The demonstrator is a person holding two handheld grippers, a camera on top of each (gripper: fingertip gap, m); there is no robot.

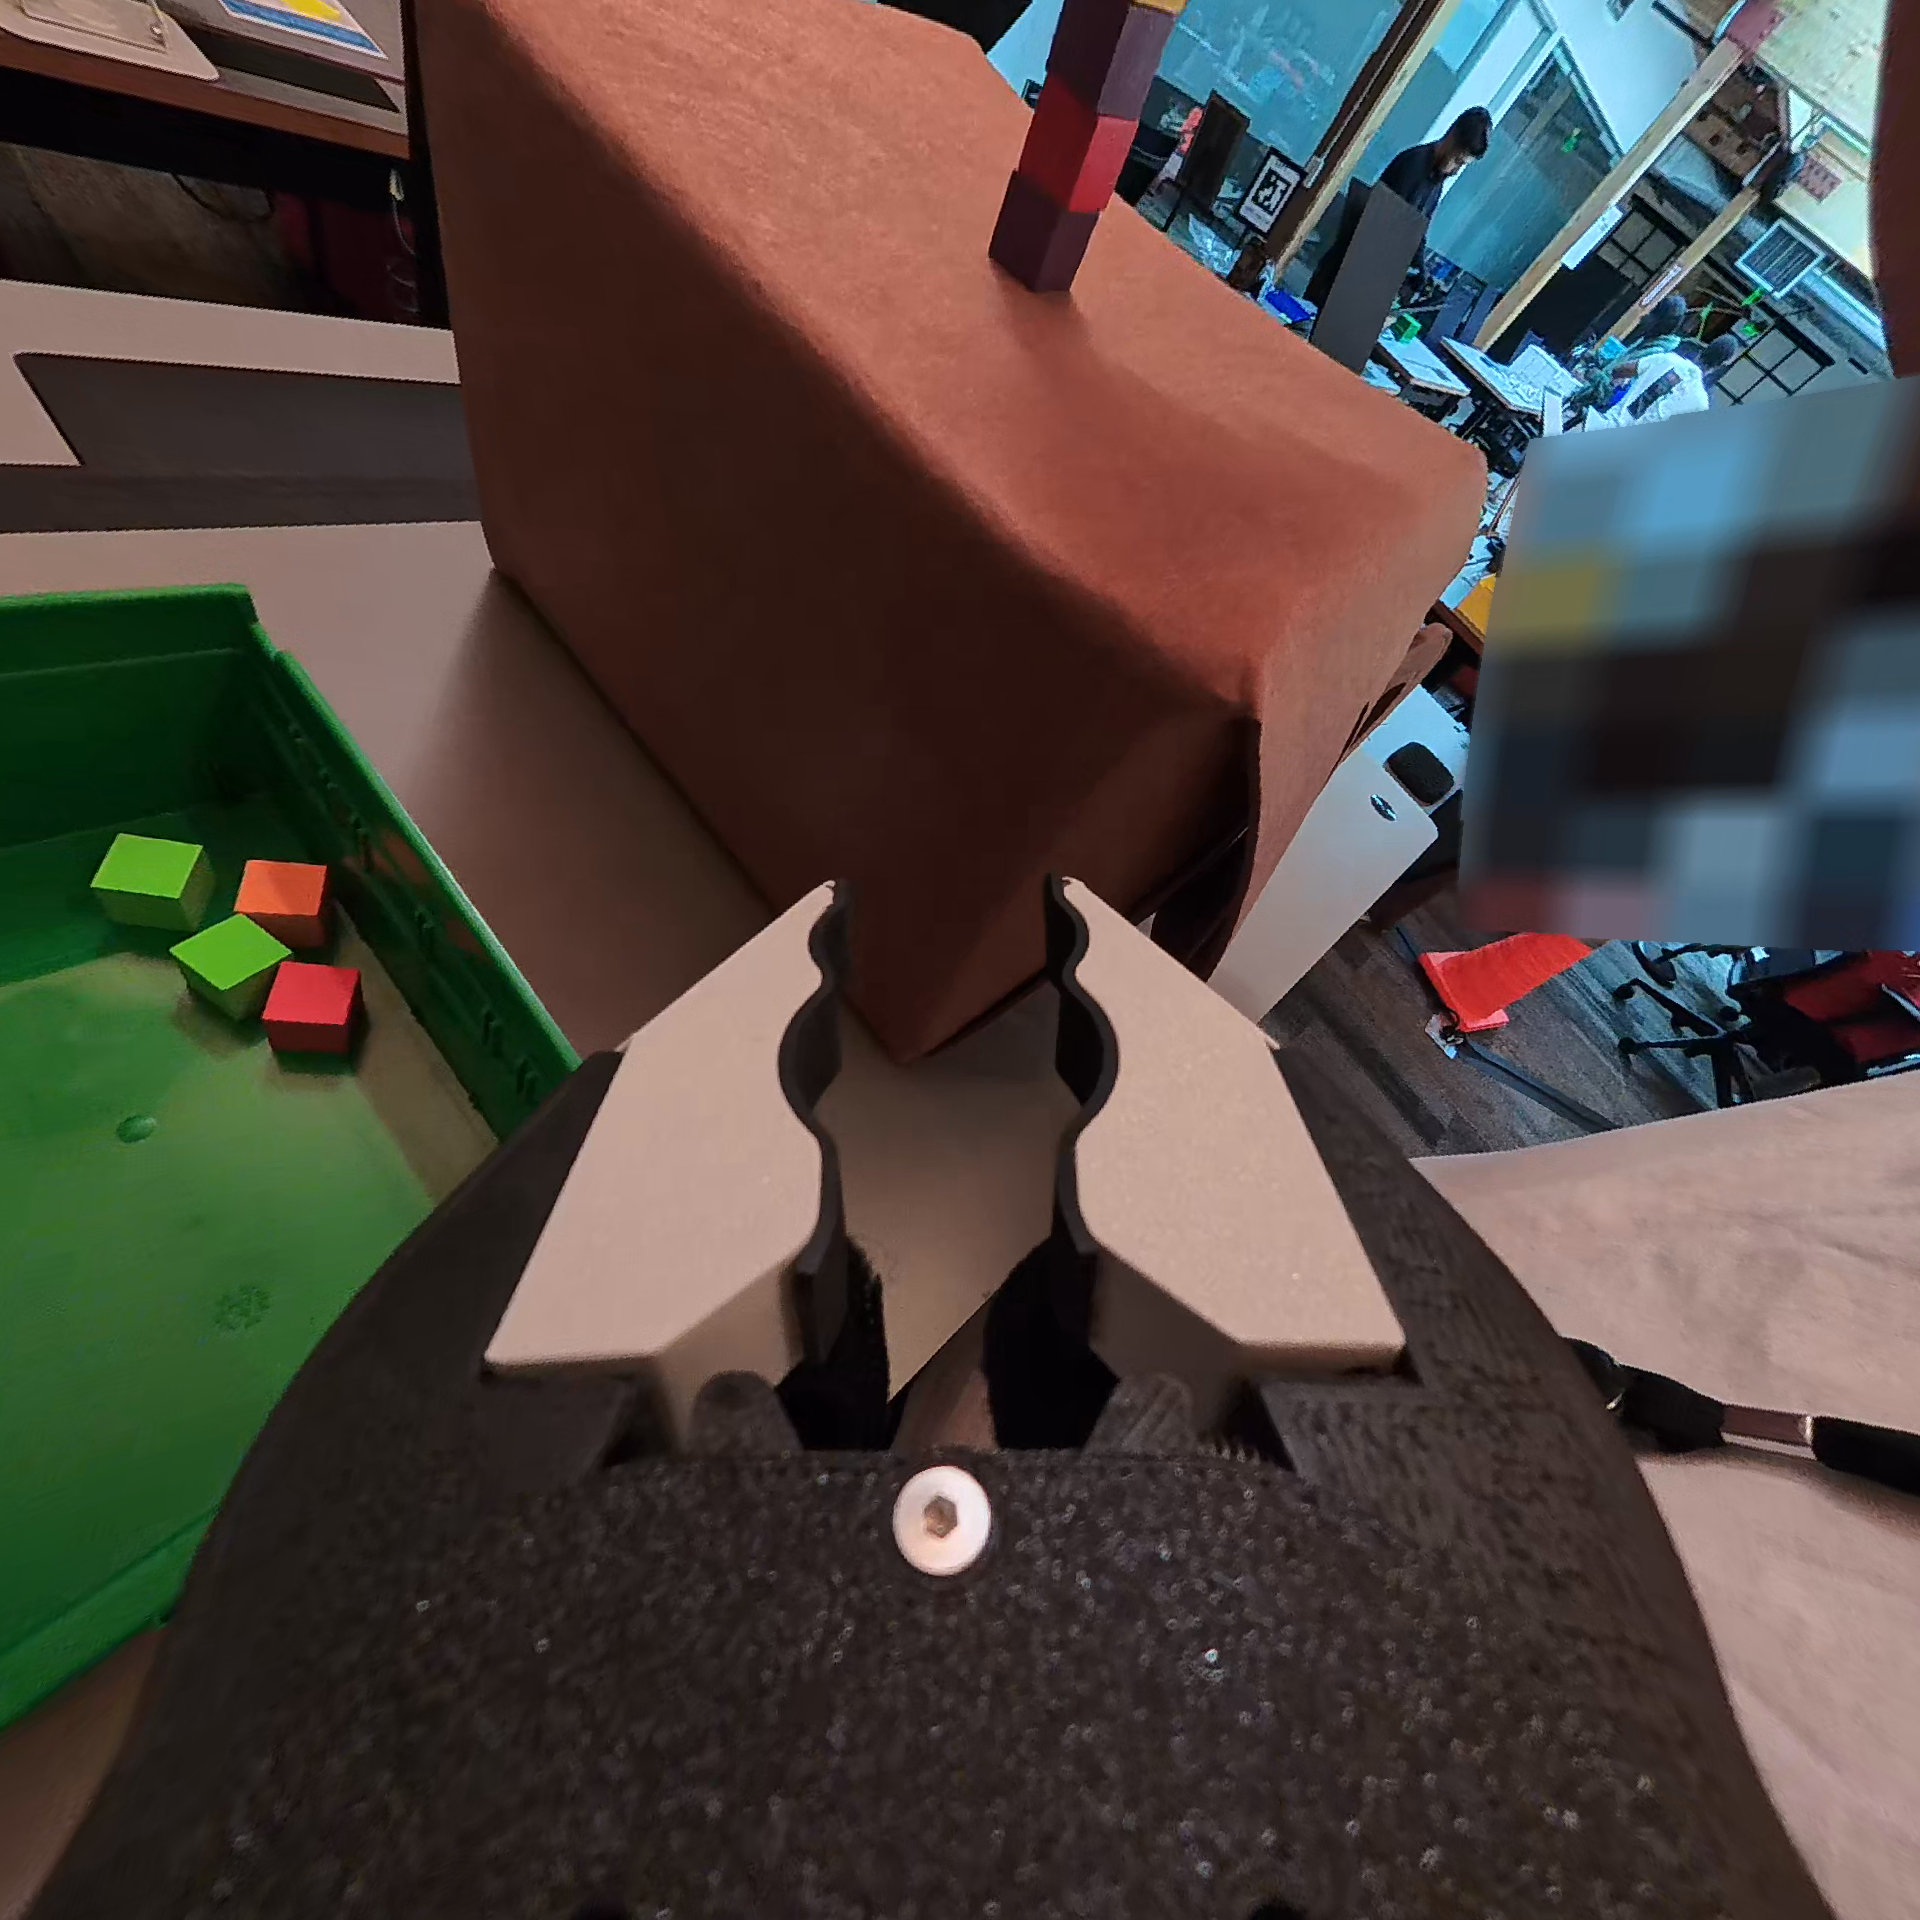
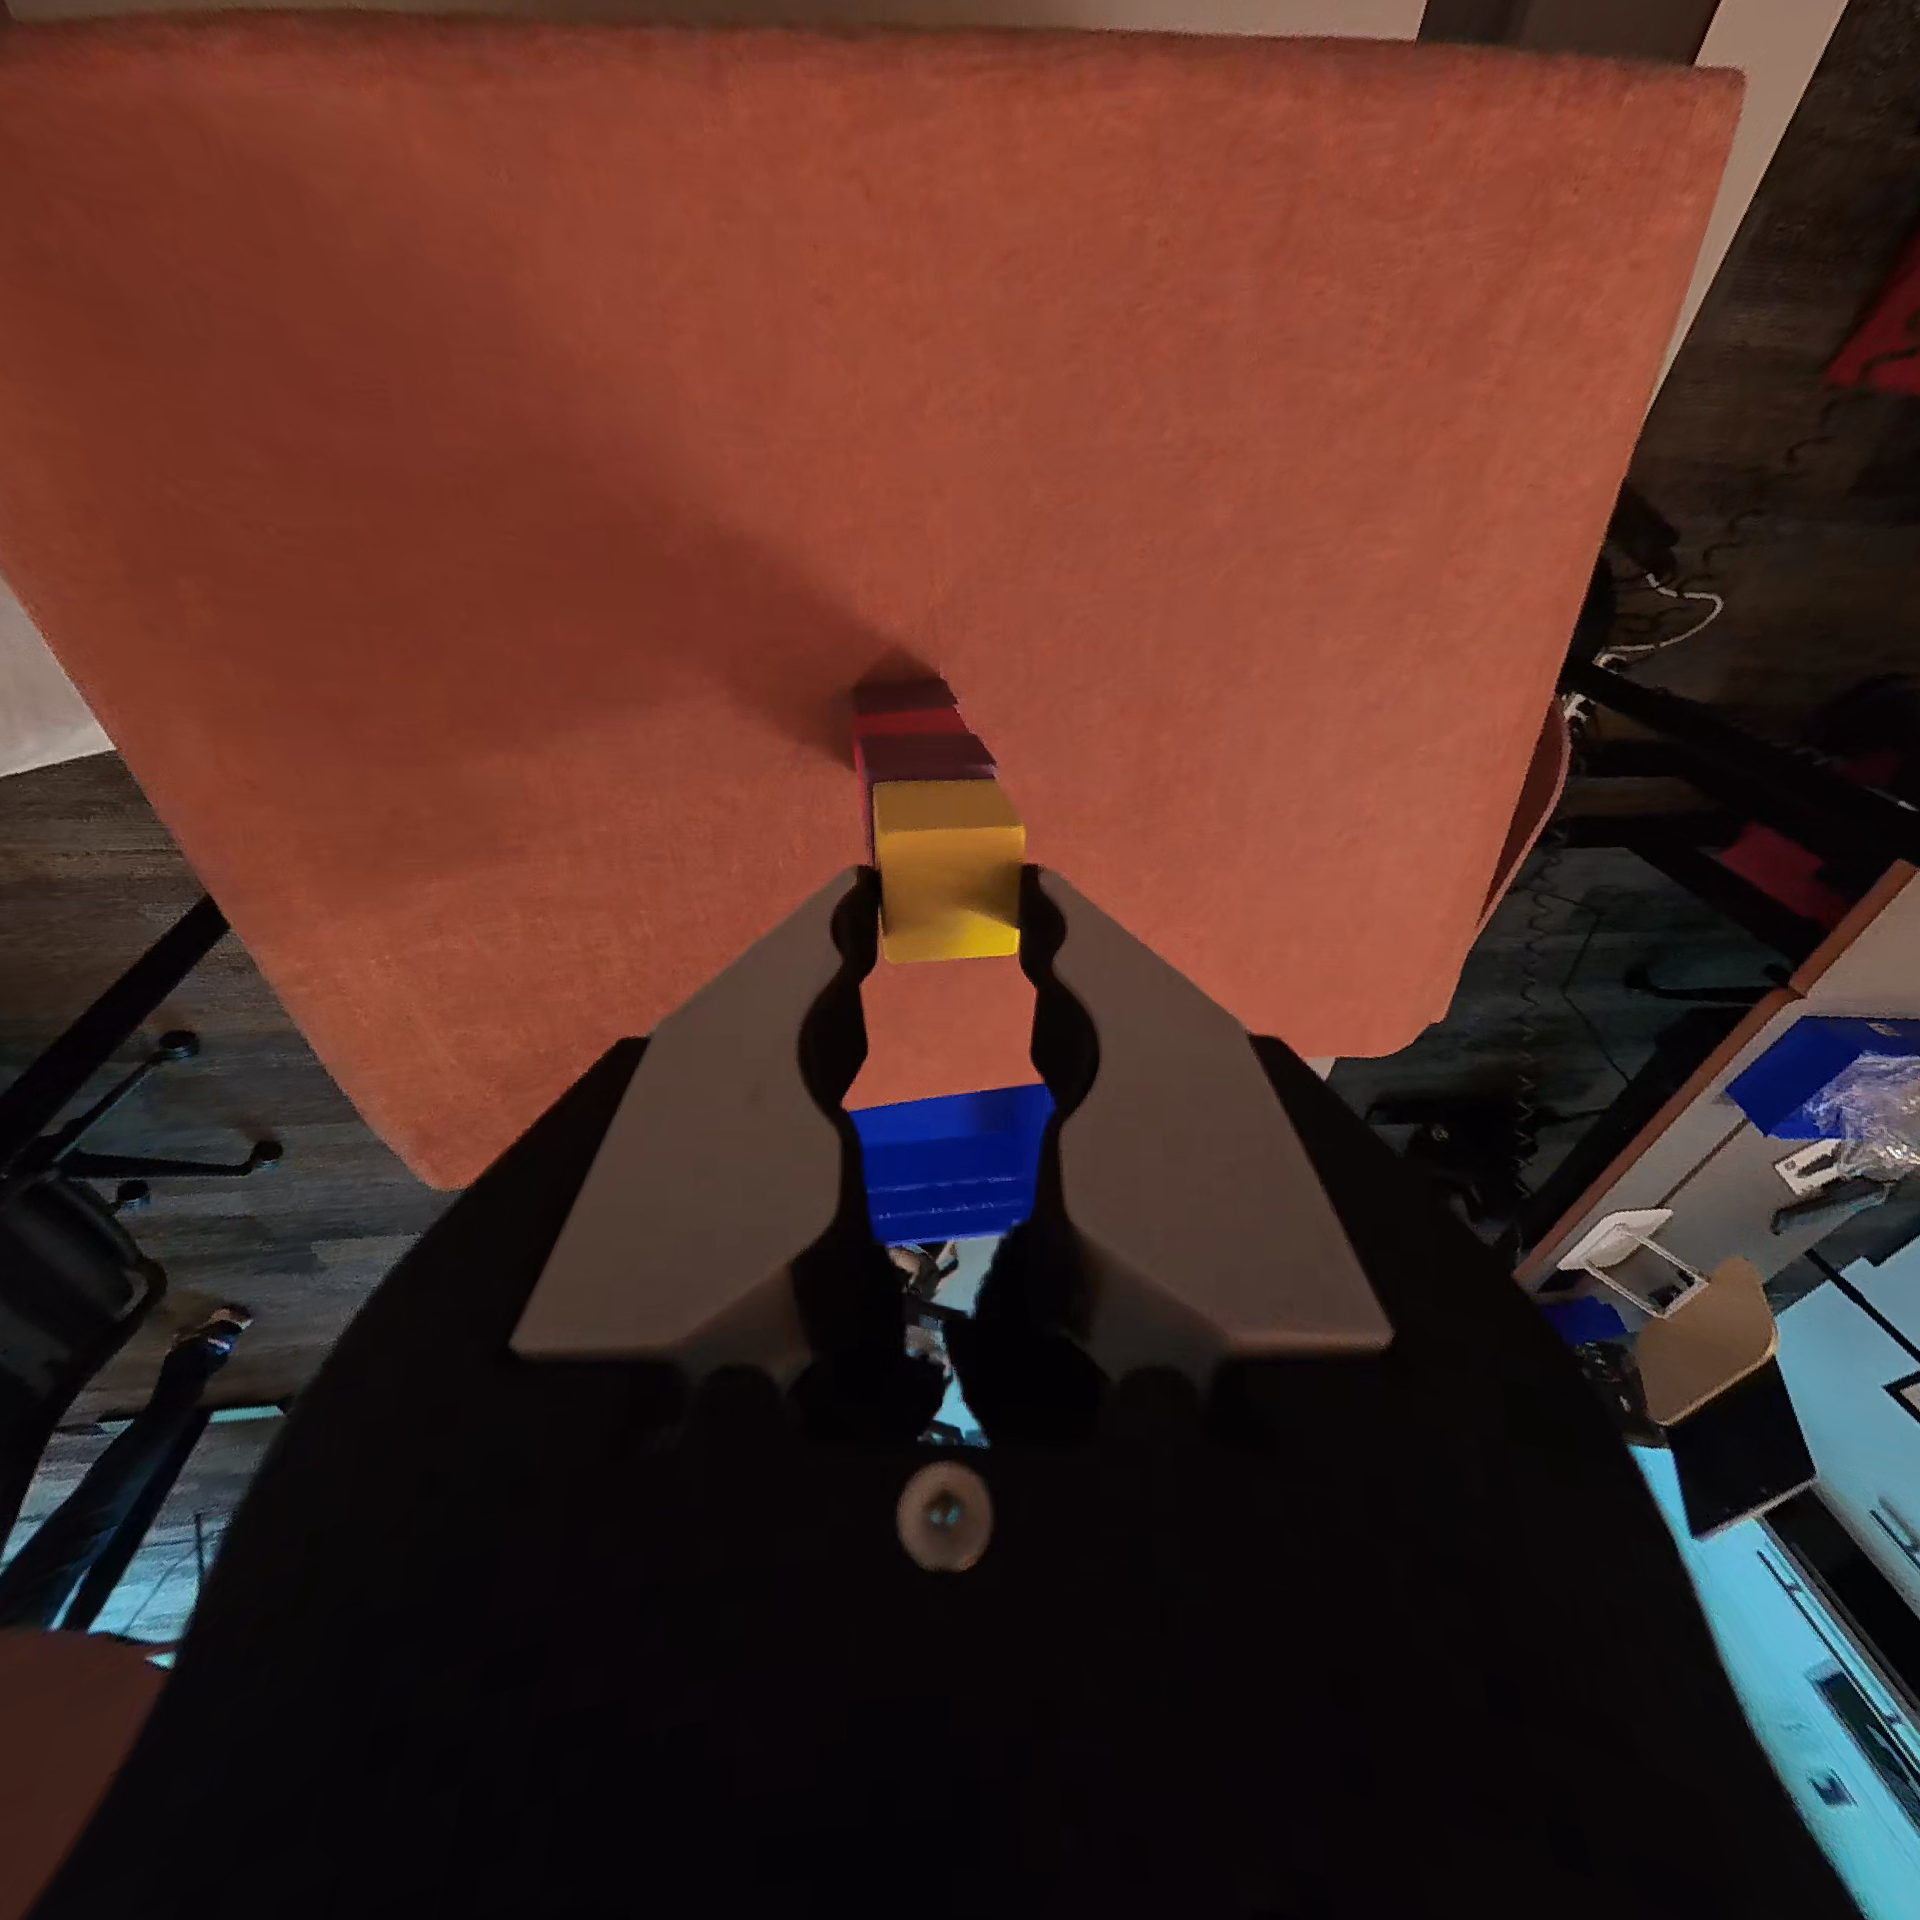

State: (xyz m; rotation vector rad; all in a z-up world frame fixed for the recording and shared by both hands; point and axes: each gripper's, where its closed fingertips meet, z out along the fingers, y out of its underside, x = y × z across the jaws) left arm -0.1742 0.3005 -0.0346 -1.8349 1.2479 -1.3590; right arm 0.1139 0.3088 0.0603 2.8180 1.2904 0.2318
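- The brown felt-covered box (image 1: 883, 540) stands on the pale table (image 1: 582, 790) and is the largest thing in either view; from the right wrist view its top (image 2: 831, 364) is seen from above.
- The green tray (image 1: 312, 727) lies on the table to the left of the box and holds 4 loose cubes: 2 lime-green (image 1: 151, 878), 1 orange (image 1: 283, 899) and 1 red (image 1: 312, 1005), bunched near its right wall.
- The left gripper (image 1: 945, 914) is held low over the table, pointing at the box's near bottom corner; its jaws stand apart with nothing between them.
- The right gripper (image 2: 948, 883) points steeply down over the box top, fingertips closed against both sides of the yellow cube (image 2: 948, 883).
- That cube sits atop a stack (image 1: 1070, 156) of purple and red cubes standing on the box.
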